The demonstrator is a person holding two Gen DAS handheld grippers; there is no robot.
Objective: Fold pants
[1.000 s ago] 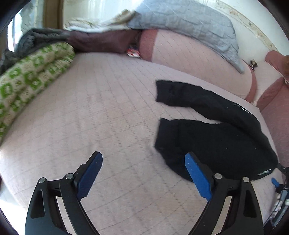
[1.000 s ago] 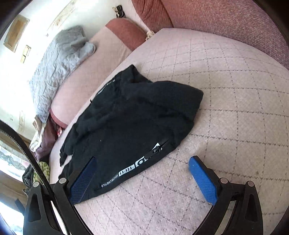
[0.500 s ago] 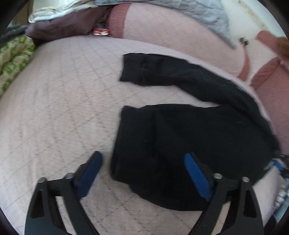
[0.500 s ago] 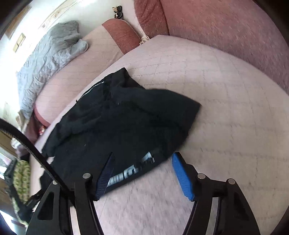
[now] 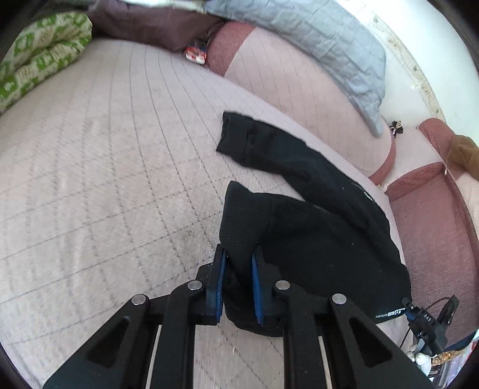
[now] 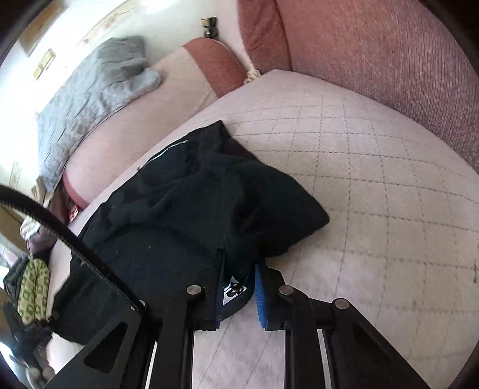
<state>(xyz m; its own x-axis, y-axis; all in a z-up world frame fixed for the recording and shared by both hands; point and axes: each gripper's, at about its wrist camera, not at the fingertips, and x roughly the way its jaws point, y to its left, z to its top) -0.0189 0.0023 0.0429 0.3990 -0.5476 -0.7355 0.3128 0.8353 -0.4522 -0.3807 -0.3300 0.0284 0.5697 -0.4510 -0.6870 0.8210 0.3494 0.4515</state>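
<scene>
Black pants (image 5: 323, 227) lie crumpled on a pink quilted couch seat (image 5: 104, 179). One leg stretches away to the upper left; the other leg's ribbed cuff is pinched in my left gripper (image 5: 239, 257), which is shut on it. In the right wrist view the pants (image 6: 185, 209) lie in a heap. My right gripper (image 6: 239, 269) is shut on the waistband edge with the white logo. The right gripper also shows at the lower right of the left wrist view (image 5: 425, 326).
A grey quilt (image 5: 314, 42) drapes over the backrest. A green patterned blanket (image 5: 36, 65) and dark purple fabric (image 5: 149, 27) lie at the far left end. A rust-red cushion (image 6: 374, 59) bounds the right side. A small red-white packet (image 5: 196, 54) lies by the backrest.
Both grippers moved in onto the pants and closed. The left now pinches the near leg cuff and the right pinches the waistband edge.
</scene>
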